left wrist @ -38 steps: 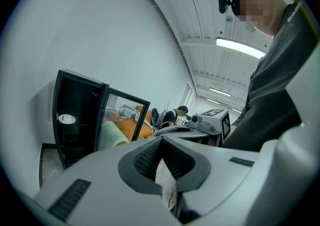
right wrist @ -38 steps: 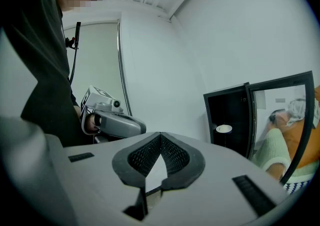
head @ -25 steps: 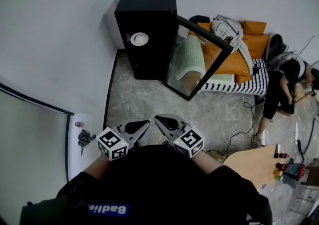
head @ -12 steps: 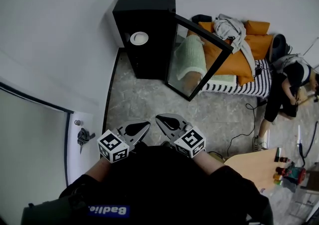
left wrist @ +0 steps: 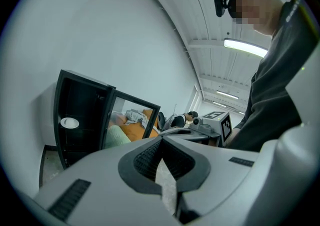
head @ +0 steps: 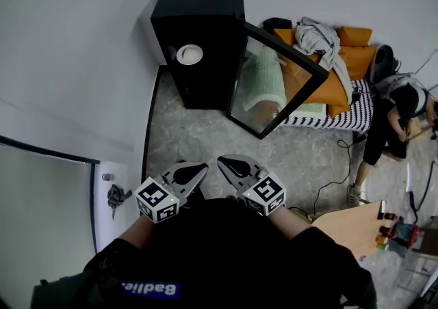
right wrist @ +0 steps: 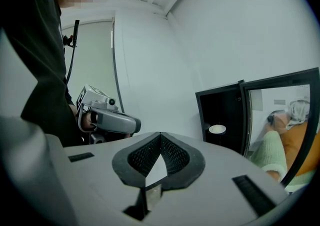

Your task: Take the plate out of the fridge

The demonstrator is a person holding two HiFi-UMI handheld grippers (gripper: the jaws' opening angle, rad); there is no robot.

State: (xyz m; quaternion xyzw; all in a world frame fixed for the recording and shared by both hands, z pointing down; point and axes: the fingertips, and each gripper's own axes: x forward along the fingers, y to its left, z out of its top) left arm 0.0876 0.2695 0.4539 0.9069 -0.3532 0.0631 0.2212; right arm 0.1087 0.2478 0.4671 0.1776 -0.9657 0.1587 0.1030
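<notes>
Stands well back from a black fridge (head: 198,14) set against the white wall, with the glass door (head: 274,78) swung wide open to the right. Finds the white plate (head: 189,54) lying flat on a shelf in the upper part of the dark cabinet, untouched and well apart from both tools. Holds the left gripper (head: 197,171) and the right gripper (head: 227,164) close to the chest, side by side above the grey stone-patterned floor (head: 198,137), tips angled toward each other and toward the fridge. Shows, in the left gripper view, ribbed pads pressed together at the tip with nothing between them; likewise in the right gripper view, clenched tight and empty. Catches the plate in both gripper views as a small pale disc inside the open cabinet. Takes in, beyond the door, orange cushions (head: 321,85) on a striped cover under a heap of clothes (head: 315,37); further right, a person (head: 390,116) in dark clothes bending over; at lower right, a wooden table (head: 345,229) with small colourful items.
</notes>
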